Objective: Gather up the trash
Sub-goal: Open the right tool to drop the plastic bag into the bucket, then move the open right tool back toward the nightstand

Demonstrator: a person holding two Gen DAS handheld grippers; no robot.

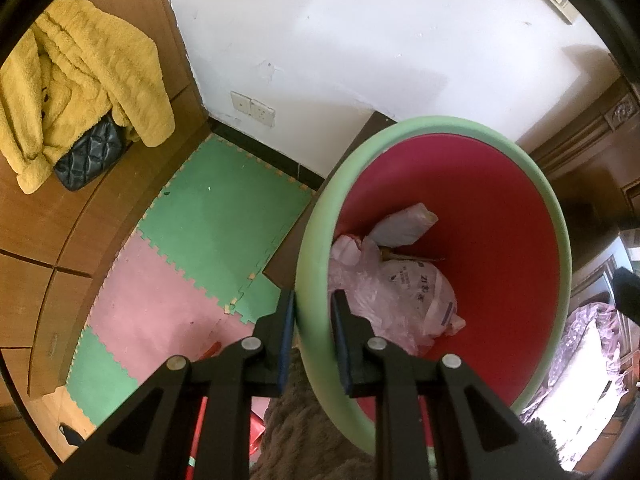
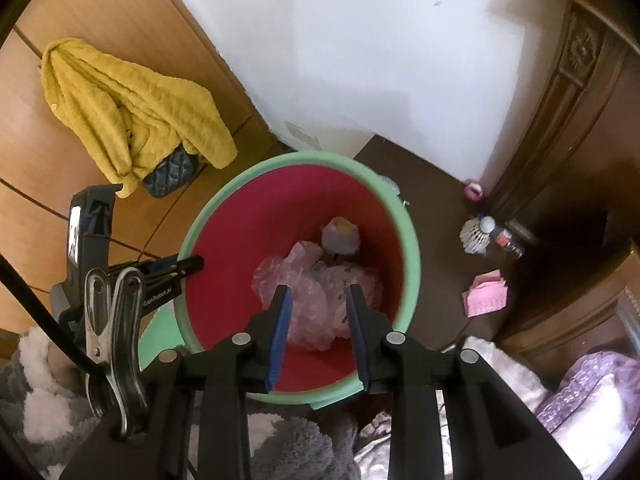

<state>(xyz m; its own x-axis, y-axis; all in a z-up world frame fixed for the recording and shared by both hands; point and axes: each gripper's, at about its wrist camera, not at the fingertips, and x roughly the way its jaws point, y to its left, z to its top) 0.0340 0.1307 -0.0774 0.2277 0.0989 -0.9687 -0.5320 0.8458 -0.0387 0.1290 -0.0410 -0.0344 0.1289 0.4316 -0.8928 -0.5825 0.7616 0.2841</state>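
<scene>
the bin (image 2: 404,236), red inside with a green rim, holds crumpled bags (image 2: 316,300). left gripper (image 1: 313,312) clenches its rim. right gripper (image 2: 318,312) hangs released above the bags.

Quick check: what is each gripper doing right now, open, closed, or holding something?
Left gripper: closed on the bin rim.
Right gripper: open, nothing between its fingers, hovering over the bin.

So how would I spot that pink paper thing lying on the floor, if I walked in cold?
Find the green-rimmed bin with the red inside, then look at the dark floor to its right, toward the carved wooden furniture. The pink paper lies there, below a white shuttlecock and a small clear bottle. It alone is flat, folded and pink, with a printed grid.
</scene>
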